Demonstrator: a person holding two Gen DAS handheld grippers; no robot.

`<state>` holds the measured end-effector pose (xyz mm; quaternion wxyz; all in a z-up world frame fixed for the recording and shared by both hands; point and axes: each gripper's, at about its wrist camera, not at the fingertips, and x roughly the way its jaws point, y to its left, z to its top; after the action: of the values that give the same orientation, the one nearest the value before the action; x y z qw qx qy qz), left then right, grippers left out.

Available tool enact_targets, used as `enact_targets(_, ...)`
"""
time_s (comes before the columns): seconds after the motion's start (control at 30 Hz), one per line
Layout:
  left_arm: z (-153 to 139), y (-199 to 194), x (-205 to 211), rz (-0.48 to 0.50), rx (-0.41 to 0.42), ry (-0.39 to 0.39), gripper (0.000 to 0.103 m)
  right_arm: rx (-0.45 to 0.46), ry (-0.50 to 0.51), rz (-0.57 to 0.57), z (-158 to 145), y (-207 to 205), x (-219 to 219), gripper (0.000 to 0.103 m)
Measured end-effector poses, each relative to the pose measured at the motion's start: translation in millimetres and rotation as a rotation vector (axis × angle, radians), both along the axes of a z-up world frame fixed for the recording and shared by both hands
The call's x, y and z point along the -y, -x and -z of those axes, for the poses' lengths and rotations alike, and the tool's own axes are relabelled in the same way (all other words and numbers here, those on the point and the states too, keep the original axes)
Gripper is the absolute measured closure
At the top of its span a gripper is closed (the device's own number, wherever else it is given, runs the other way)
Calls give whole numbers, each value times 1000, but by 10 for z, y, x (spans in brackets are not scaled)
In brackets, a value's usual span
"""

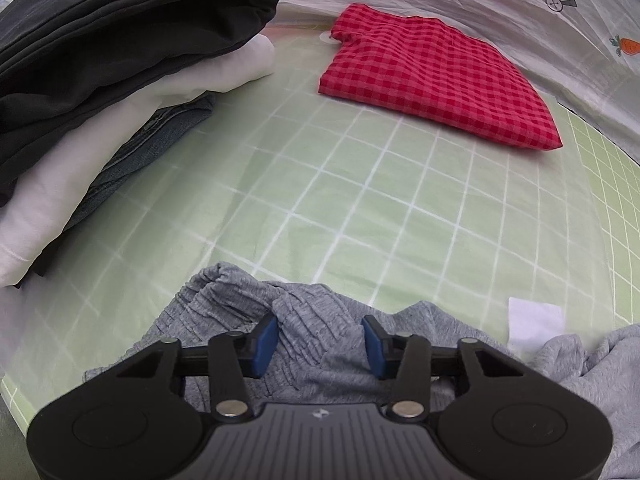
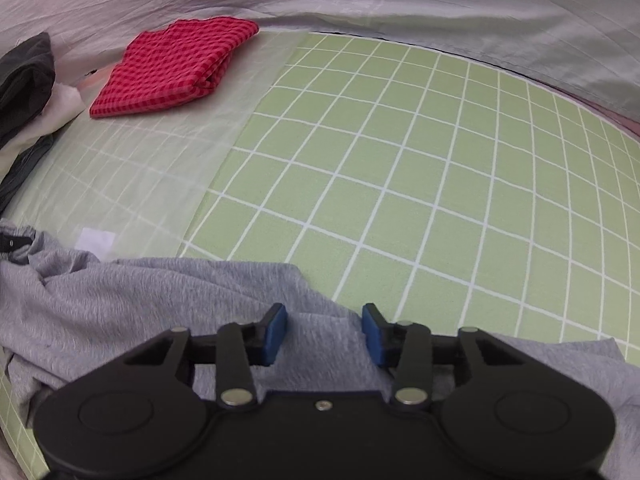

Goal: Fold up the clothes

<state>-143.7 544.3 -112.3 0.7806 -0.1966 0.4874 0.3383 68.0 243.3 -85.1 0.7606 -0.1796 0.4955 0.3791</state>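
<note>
A crumpled grey knit garment [image 1: 320, 344] lies at the near edge of the green checked sheet [image 1: 360, 200]. My left gripper [image 1: 320, 340] points down onto its ribbed hem. A raised bunch of that hem fills the gap between the blue pads [image 1: 266, 344], which press on it from both sides. In the right wrist view the same grey garment [image 2: 160, 304] spreads to the left. My right gripper [image 2: 324, 332] stands over its edge with the blue pads [image 2: 276, 332] apart, and smooth cloth lies between them unpinched.
A folded red checked cloth [image 1: 436, 76] [image 2: 176, 68] lies at the far side. On the left a stack holds dark, white and denim garments [image 1: 100, 80] [image 2: 24, 92]. A white label [image 1: 534, 320] lies by the grey garment. A pale crinkled sheet [image 2: 360, 0] borders the back.
</note>
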Motion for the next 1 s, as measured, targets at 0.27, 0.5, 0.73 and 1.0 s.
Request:
enact_targets(0.27, -508, 395, -99, -168, 174, 12, 93, 79, -61, 1, -323, 136, 197, 94)
enact_targets(0.5, -1286, 355, -406, -236, 432, -59, 93, 168, -177, 69, -893, -114, 289, 95)
enact_targets(0.73, -1484, -450, -829, -209, 555, -152, 84, 339, -219, 177, -1188, -759, 38, 94)
enact_targets(1.0, -1064, -375, -609, -233, 402, -120, 34, 346, -129, 297, -916, -783, 211, 50)
